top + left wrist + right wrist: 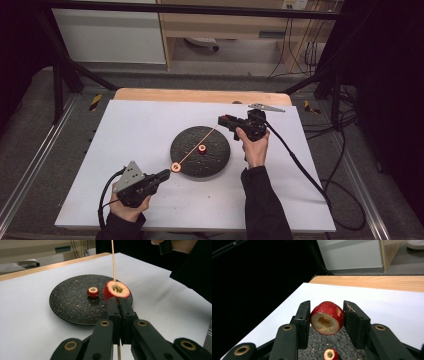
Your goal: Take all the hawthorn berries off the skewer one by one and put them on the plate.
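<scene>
A thin wooden skewer (210, 134) stretches over the black plate (215, 160) between my two grippers. My left gripper (167, 173) is shut on its near end (119, 300). Just ahead of the jaws a red cored fruit piece (116, 290) is threaded on the skewer (113, 262). My right gripper (221, 120) hovers above the plate's far right rim, shut on a second red cored fruit piece (327, 318) at the skewer's far end; its hollow core faces the camera. A smaller red cored piece (202, 148) lies in the middle of the plate (65, 302).
The plate rests on a white sheet (140, 130) that covers a wooden table (200, 95). A grey metal clip (266, 107) lies at the back right corner. Cables (300, 165) trail off the right side. Black frame struts stand behind the table.
</scene>
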Demonstrator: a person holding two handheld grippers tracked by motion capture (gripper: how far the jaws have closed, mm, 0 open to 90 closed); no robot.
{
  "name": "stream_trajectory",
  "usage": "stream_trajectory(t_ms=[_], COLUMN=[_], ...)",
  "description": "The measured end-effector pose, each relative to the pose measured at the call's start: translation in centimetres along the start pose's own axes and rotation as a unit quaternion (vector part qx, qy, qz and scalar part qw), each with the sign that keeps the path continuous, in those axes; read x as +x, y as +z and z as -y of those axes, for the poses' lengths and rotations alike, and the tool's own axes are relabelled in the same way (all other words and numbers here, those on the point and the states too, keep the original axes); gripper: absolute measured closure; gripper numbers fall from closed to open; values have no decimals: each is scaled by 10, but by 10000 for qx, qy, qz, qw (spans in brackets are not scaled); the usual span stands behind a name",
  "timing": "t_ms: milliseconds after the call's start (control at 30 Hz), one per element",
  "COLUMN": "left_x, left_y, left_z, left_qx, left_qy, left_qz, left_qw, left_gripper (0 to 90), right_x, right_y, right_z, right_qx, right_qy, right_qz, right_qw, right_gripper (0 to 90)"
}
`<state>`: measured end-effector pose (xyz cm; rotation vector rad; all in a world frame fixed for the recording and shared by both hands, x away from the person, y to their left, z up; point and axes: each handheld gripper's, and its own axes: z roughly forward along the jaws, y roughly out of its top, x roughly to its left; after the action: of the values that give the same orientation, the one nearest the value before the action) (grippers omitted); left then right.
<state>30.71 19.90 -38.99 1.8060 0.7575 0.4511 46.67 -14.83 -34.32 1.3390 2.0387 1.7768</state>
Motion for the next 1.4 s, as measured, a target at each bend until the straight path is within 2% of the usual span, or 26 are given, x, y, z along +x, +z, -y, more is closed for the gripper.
stream_trajectory(t_ms=[167, 233, 367, 533, 800, 933, 1200, 1300, 1400], left_x=[2, 3, 5, 6, 7, 7, 5, 6, 6], left_y=[-1, -1, -1, -1, 2, 2, 5, 5, 4], left_z=[0, 0, 1, 1, 3, 3, 4, 4, 4], left_qx=[-13, -15, -4, 8, 55, 62, 115, 118, 112], left_qy=[-24, -43, -77, -104, -117, -120, -105, -108, -111], left_qz=[-26, -45, -76, -94, -113, -114, -89, -90, -94], left_qw=[10000, 10000, 9999, 9999, 9999, 9998, 9998, 9998, 9998], left_gripper=[885, 886, 885, 885, 885, 885, 885, 885, 885], right_x=[-7, -8, -9, -7, -4, -7, -7, -5, 1], right_y=[-4, -3, 4, 20, 44, 53, 55, 50, 42], right_z=[2, 7, 20, 43, 84, 96, 99, 95, 89], right_qx=[23, 66, 251, 614, 1294, 1513, 1625, 1539, 1365], right_qy=[18, 11, -25, -65, -173, -238, -330, -387, -415], right_qz=[165, 153, 162, 147, 215, 301, 375, 339, 223], right_qw=[9999, 9999, 9996, 9980, 9912, 9877, 9854, 9867, 9895], right_gripper=[593, 593, 593, 593, 592, 591, 560, 521, 453])
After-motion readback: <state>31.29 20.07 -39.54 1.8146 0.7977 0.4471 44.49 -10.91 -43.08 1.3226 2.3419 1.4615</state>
